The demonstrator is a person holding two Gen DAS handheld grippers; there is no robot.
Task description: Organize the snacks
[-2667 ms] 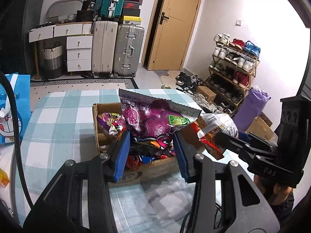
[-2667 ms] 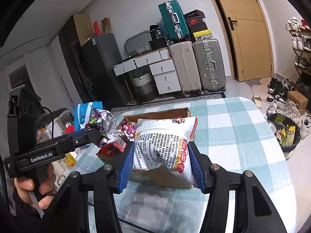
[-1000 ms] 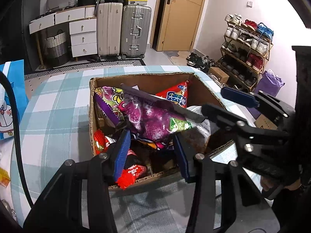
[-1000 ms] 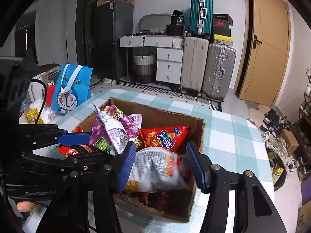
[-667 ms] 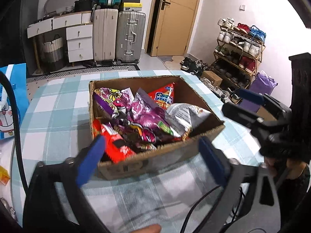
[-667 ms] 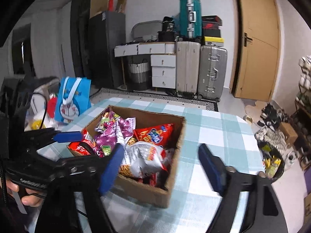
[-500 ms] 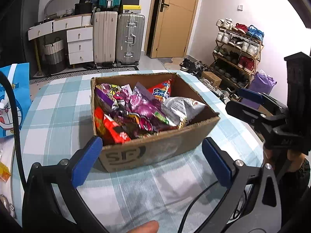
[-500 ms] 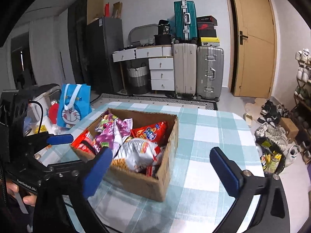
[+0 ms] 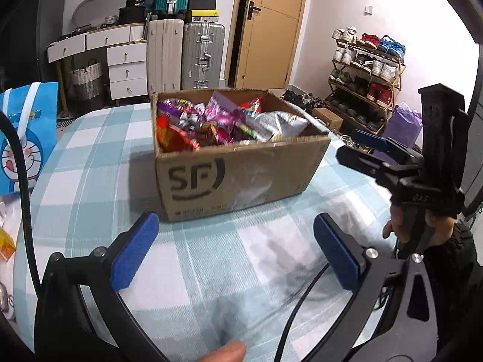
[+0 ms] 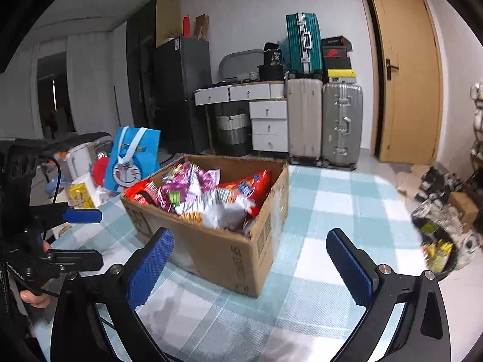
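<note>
cardboard box [image 9: 241,175] stands on the bench [image 9: 90,157], which is covered in a pale blue-and-white checked cloth; box front face carries a large black "sf" logo with a curved line under it, a row of small print below too blurred to read; a side face in the right wrist view has vertical black lettering, not legible; box is filled with snack packets [image 9: 217,123]: purple bags, a red bag [image 10: 250,187] with a blue label patch, a silver-white bag [image 9: 277,123] toward the right side, red wrappers at the left corner; characters on the packs too small to read.

left hand-held gripper [image 9: 238,253] is over the cloth just short of the box, blue pads spread wide, nothing between them; right hand-held gripper [image 10: 247,268] is near the box's corner, pads likewise wide apart and empty; its body shows "das" in the left wrist view.

blue doraemon gift bag [image 10: 132,160] stands at the bench's left edge beside a yellow carton [image 10: 80,196]; behind, a teal suitcase [image 10: 302,45] tops a beige and a silver one; shoe boxes stacked beside it, one with a nike swoosh.
</note>
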